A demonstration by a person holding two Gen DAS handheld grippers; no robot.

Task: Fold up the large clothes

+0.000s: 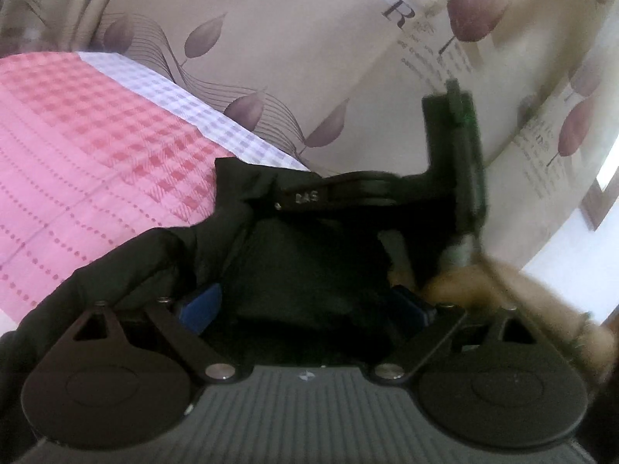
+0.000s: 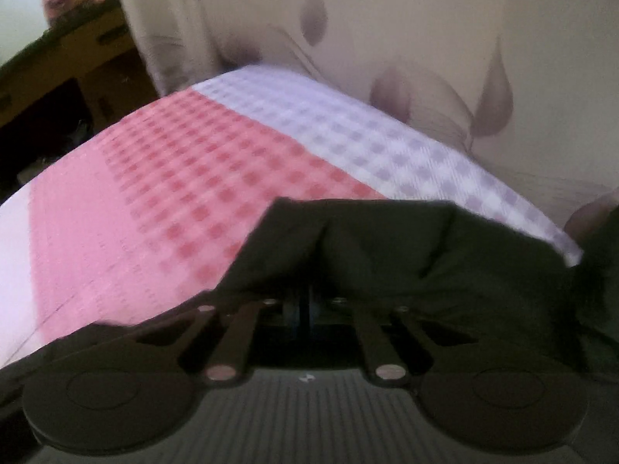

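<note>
A large black padded coat [image 1: 301,263] with a tan fur trim [image 1: 503,290] lies over a pink and white checked bed cover [image 1: 96,147]. In the left wrist view my left gripper [image 1: 305,305] stands wide apart, its blue pads [image 1: 201,305] on either side of a bunch of black fabric; the jaws do not pinch it. In the right wrist view my right gripper [image 2: 305,305] has its jaws closed together on a fold of the black coat [image 2: 406,247], which drapes over the fingers and hides the tips.
The bed cover [image 2: 193,178] fills the left and middle of the right wrist view. A beige curtain with purple leaf prints [image 1: 271,38] hangs behind the bed. A wooden shelf [image 2: 77,50] stands at the far left.
</note>
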